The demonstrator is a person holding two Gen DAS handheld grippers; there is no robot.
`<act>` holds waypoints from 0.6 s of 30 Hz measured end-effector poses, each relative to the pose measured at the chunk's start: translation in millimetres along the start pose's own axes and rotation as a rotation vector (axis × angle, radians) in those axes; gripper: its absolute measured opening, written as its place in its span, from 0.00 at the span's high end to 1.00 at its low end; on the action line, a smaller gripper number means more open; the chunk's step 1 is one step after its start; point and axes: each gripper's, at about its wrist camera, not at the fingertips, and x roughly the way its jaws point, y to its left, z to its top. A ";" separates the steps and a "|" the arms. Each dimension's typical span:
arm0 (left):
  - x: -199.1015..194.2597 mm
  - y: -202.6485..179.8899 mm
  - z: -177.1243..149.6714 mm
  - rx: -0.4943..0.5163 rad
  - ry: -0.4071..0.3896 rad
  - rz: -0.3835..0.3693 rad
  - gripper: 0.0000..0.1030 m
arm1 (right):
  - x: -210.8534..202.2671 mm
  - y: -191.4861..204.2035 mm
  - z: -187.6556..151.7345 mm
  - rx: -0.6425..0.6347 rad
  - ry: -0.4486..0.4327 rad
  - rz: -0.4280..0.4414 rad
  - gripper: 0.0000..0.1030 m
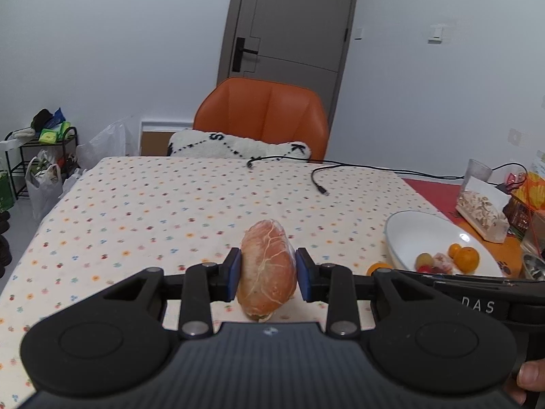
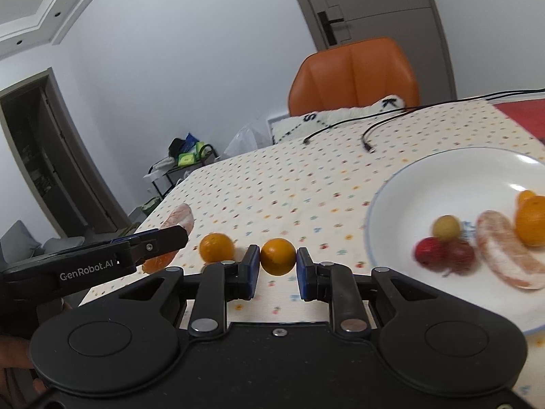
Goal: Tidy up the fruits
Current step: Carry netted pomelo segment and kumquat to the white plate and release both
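Left tool (image 1: 267, 269) around pomelo segment (image 1: 267, 269) (clamped)

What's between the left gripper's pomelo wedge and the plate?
Only the right gripper, around a small orange, sits between the wedge and the plate. A second orange lies nearer the wedge. Otherwise bare tablecloth.

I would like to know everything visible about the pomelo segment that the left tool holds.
The pomelo segment is a long peeled wedge, pinkish orange with white membrane veins, and part of it looks glossy, perhaps wrapped in film. The left tool grips it at its middle, one blue pad on each side. It points away from the camera, over the dotted tablecloth, left of the white plate. Whether its underside touches the cloth cannot be told.
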 end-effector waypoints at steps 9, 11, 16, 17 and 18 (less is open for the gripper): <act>5.9 -26.6 0.3 0.022 0.002 -0.042 0.69 | -26.1 -35.1 -1.4 0.044 -0.040 -0.074 0.79; 7.8 -33.2 0.0 0.028 0.005 -0.053 0.69 | -30.7 -41.9 -2.6 0.053 -0.045 -0.089 0.79; 12.8 -49.1 -0.5 0.045 0.011 -0.079 0.69 | -41.2 -56.4 -6.7 0.072 -0.054 -0.124 0.79; 14.1 -52.1 -0.8 0.048 0.012 -0.083 0.69 | -43.0 -58.3 -7.3 0.074 -0.056 -0.132 0.79; 15.4 -55.1 -1.1 0.051 0.014 -0.088 0.69 | -44.5 -61.6 -8.1 0.076 -0.057 -0.138 0.79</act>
